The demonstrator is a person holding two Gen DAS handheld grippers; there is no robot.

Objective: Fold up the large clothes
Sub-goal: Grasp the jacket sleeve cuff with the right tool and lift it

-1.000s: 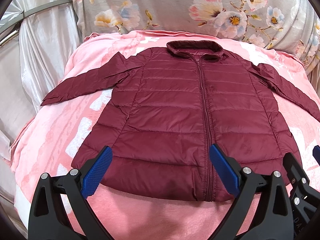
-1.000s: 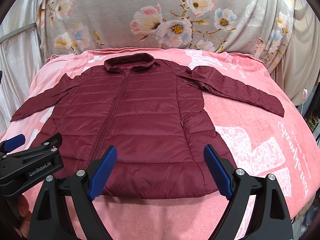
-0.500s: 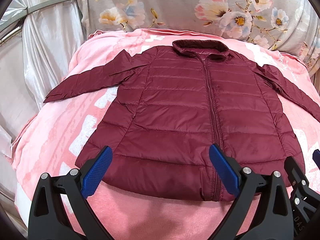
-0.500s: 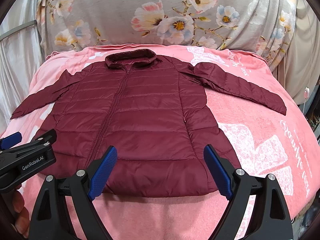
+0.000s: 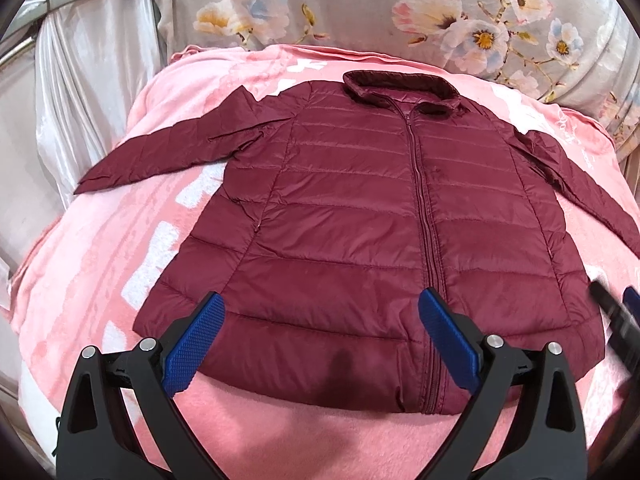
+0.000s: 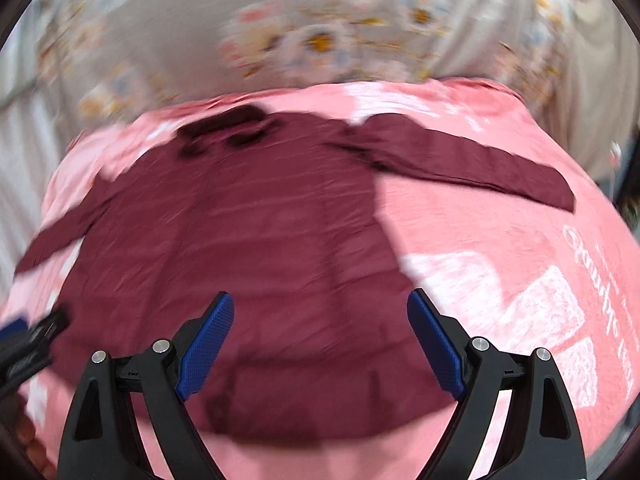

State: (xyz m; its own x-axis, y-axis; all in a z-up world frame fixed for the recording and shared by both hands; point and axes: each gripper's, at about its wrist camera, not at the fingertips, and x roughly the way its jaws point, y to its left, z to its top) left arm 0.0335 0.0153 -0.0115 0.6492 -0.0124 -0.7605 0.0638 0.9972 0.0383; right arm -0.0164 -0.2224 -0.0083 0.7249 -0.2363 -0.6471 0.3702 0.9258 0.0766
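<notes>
Item: maroon quilted puffer jacket (image 5: 372, 236), zipped, laid flat front-up on a pink plush blanket (image 5: 100, 264) over what looks like a bed, both sleeves spread outward. Nothing folded yet.

Left tongs (image 5: 320, 342): released, blue ribbed pads wide apart, empty; jacket hem lies just ahead of and between the pads, zip line near the right-hand pad.

Right tongs (image 6: 320, 338): released, empty; hem and side seam lie ahead of them, the long sleeve well off to their far right. This view is motion-blurred, so fine detail is uncertain.

Background: grey floral cloth (image 5: 400, 8) beyond the collar.

Risks, judged:
- Slick shell may slide out of a shallow pinch.
- Pads may catch the blanket along with the hem, dragging it.
- Uneven lift between the two tongs would skew the fold.
- Trapped air may spring the fold open.
</notes>
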